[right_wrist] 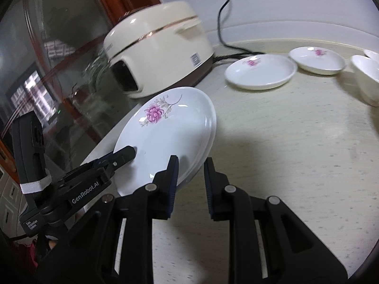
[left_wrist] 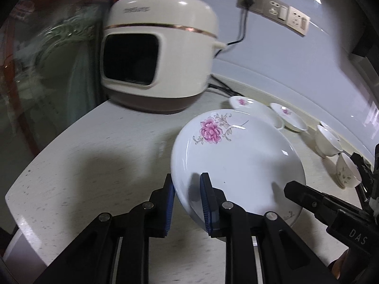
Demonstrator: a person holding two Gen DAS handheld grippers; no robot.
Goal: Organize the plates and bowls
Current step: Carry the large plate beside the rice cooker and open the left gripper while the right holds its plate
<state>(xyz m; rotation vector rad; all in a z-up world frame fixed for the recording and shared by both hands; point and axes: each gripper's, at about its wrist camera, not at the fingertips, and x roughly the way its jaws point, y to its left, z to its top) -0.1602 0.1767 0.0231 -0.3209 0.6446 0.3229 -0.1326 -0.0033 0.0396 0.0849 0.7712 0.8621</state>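
Two hand-held grippers [left_wrist: 187, 203] [right_wrist: 189, 177] astride plate [left_wrist: 236, 156] rim

Large white plate [left_wrist: 239, 156], pink peony print, held tilted above worktop [left_wrist: 94, 156]; two smaller flowered dishes [right_wrist: 260, 71] resting flat beyond; white bowls [left_wrist: 328, 142] at far right, upright.

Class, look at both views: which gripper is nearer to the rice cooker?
Left. The left gripper grips the big plate on the edge toward the rice cooker; the right gripper grips the far edge.
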